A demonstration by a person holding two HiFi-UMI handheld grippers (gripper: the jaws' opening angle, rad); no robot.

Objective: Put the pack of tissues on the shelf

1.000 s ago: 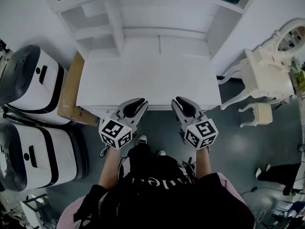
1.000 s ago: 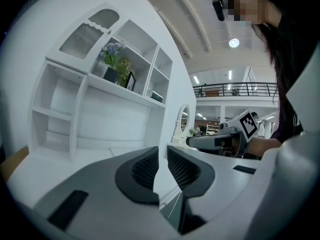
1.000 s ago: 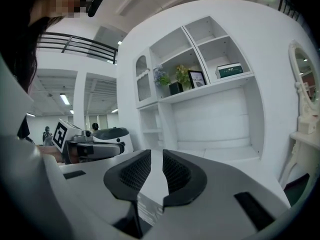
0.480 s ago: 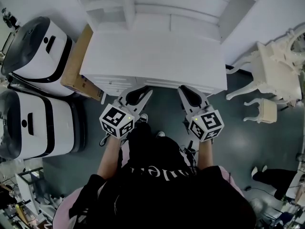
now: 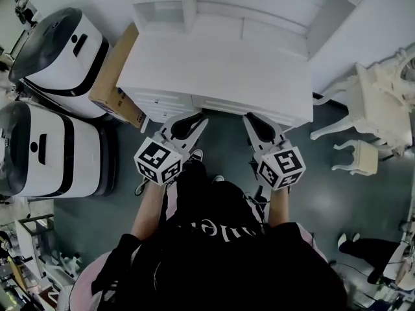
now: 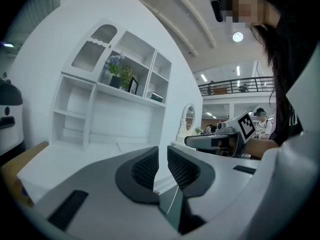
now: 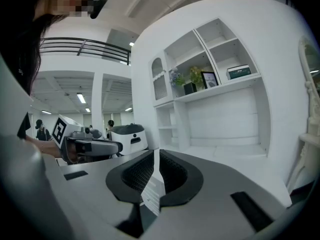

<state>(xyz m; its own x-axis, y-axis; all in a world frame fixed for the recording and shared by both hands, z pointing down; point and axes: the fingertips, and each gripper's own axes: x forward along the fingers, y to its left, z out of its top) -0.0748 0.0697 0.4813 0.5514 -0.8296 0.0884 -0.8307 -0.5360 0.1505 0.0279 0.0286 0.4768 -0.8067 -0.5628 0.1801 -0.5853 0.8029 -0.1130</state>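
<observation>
A green pack [image 7: 239,72], which looks like the pack of tissues, lies on the upper shelf of the white shelf unit [image 5: 194,8]. It also shows small in the left gripper view [image 6: 156,97]. My left gripper [image 5: 194,118] and right gripper [image 5: 253,118] are side by side at the front edge of the white desk [image 5: 214,70], well short of the shelf. Both are shut with nothing between their pads [image 6: 145,169] [image 7: 137,174].
Two white and black machines [image 5: 55,50] [image 5: 39,151] stand to the left, with a cardboard box [image 5: 117,76] against the desk's side. A white ornate dressing table [image 5: 382,102] and stool [image 5: 360,157] stand to the right. Potted plants and a picture frame [image 7: 192,81] share the upper shelf.
The head view has tipped down and left, so the desk and shelf sit higher and further right in it. Both grippers remain together in front of the desk edge.
</observation>
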